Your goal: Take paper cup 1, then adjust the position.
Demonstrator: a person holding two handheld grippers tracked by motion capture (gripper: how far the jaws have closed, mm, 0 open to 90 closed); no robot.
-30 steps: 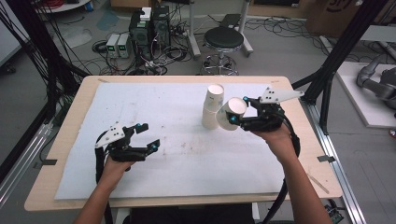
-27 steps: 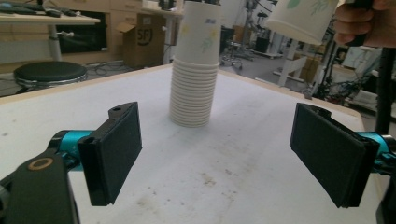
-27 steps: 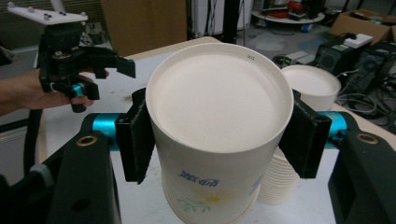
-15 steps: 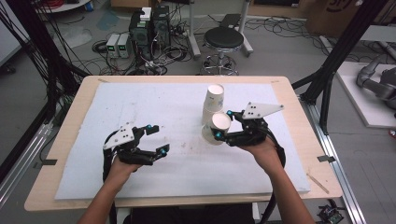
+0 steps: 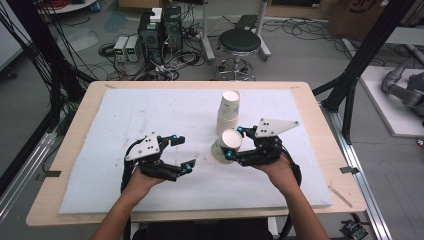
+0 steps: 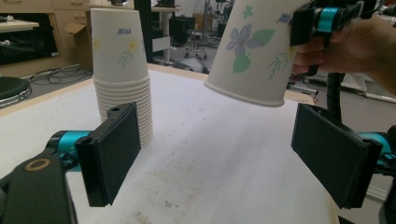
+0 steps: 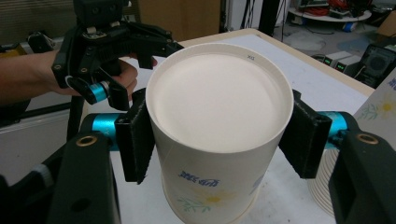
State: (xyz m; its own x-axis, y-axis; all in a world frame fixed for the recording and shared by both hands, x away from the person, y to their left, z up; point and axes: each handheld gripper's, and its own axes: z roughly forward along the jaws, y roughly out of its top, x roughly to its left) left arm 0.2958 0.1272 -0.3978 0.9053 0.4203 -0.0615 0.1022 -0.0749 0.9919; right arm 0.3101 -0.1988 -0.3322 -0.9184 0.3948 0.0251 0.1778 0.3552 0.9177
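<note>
A stack of flowered paper cups (image 5: pixel 230 107) stands upside down on the white mat, right of centre. My right gripper (image 5: pixel 234 144) is shut on a single paper cup (image 5: pixel 227 145), held tilted above the mat just in front of the stack. In the right gripper view the pads (image 7: pixel 135 140) press both sides of the cup (image 7: pixel 217 107), its base toward the camera. My left gripper (image 5: pixel 183 152) stands open a little to the left, nothing between its jaws. In the left gripper view the held cup (image 6: pixel 254 51) hangs above and beyond the open pads (image 6: pixel 112 149), with the stack (image 6: pixel 122 79) behind.
The white mat (image 5: pixel 125 115) covers most of the wooden table (image 5: pixel 70 130). Behind the table stand a black stool (image 5: pixel 239 42) and electronics boxes (image 5: pixel 160 27) with cables. Black frame poles (image 5: pixel 360 55) rise at the right.
The right gripper has carried the cup left and down, from beside the stack to in front of it. The left gripper has moved right, toward the cup, staying open.
</note>
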